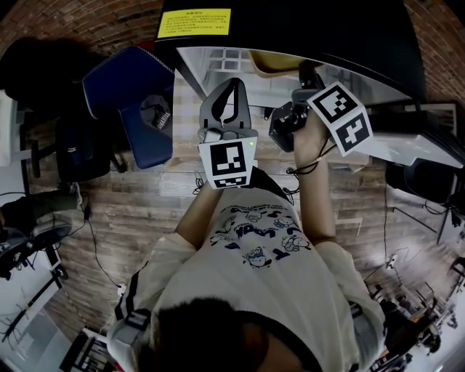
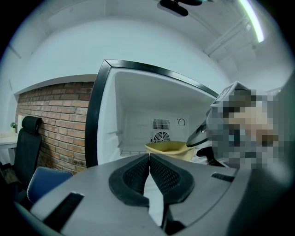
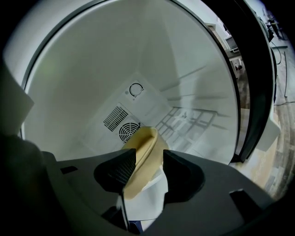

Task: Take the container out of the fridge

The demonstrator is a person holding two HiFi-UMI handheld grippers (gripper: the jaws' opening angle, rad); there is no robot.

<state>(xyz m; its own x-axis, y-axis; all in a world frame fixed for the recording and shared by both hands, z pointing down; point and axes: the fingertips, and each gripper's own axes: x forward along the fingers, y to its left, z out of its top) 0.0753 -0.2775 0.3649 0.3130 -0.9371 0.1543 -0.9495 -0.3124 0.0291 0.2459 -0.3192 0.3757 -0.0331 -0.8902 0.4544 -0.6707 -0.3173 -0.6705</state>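
A pale yellow container (image 1: 272,62) stands on the shelf inside the open fridge (image 1: 290,22). In the right gripper view its rim (image 3: 143,152) runs between the jaws of my right gripper (image 3: 150,168). Those jaws stand wide open, with a gap on the right side of the rim. In the head view the right gripper (image 1: 309,76) reaches into the fridge mouth. My left gripper (image 1: 231,91) hovers just outside the opening, to the left, shut with nothing in it (image 2: 149,159). From the left gripper view the container (image 2: 168,148) lies ahead in the fridge, with the right gripper (image 2: 198,138) at its right edge.
The fridge has a white inner wall with a fan vent (image 3: 126,131) and a wire shelf (image 3: 189,122). Its door (image 1: 414,145) hangs open to the right. A blue chair (image 1: 134,94) stands left of the fridge, before a brick wall (image 2: 55,124). The floor is wood planks (image 1: 145,196).
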